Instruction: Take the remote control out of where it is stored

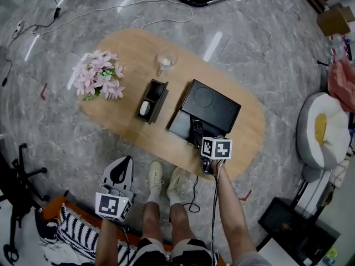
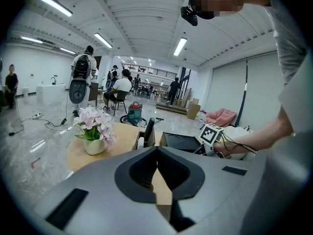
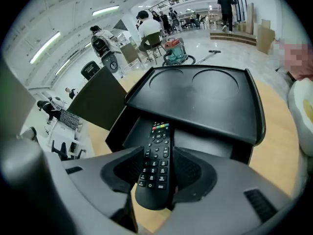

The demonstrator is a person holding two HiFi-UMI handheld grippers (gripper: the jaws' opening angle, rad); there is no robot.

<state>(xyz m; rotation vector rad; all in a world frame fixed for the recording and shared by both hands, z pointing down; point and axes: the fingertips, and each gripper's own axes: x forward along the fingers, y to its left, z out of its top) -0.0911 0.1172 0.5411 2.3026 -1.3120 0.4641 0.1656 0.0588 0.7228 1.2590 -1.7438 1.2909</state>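
Note:
A black remote control point(image 3: 156, 165) with coloured buttons lies lengthwise between the jaws of my right gripper point(image 3: 157, 156), whose pads press on both of its sides. Its far end reaches into the open drawer point(image 3: 132, 133) of a black storage box point(image 3: 200, 99). From the head view the remote control point(image 1: 196, 127) sits at the box's point(image 1: 213, 107) near side, just ahead of the right gripper point(image 1: 198, 139). My left gripper point(image 1: 124, 160) hangs below the table's front edge, away from the box. Its jaws point(image 2: 156, 153) meet at the tips with nothing between them.
On the oval wooden table point(image 1: 122, 43) stand a vase of pink flowers point(image 1: 99, 75), a clear glass point(image 1: 166, 60) and a small black holder point(image 1: 151, 100) with a white item in it. The person's feet point(image 1: 165, 177) are by the front edge. A beanbag point(image 1: 321, 129) lies to the right.

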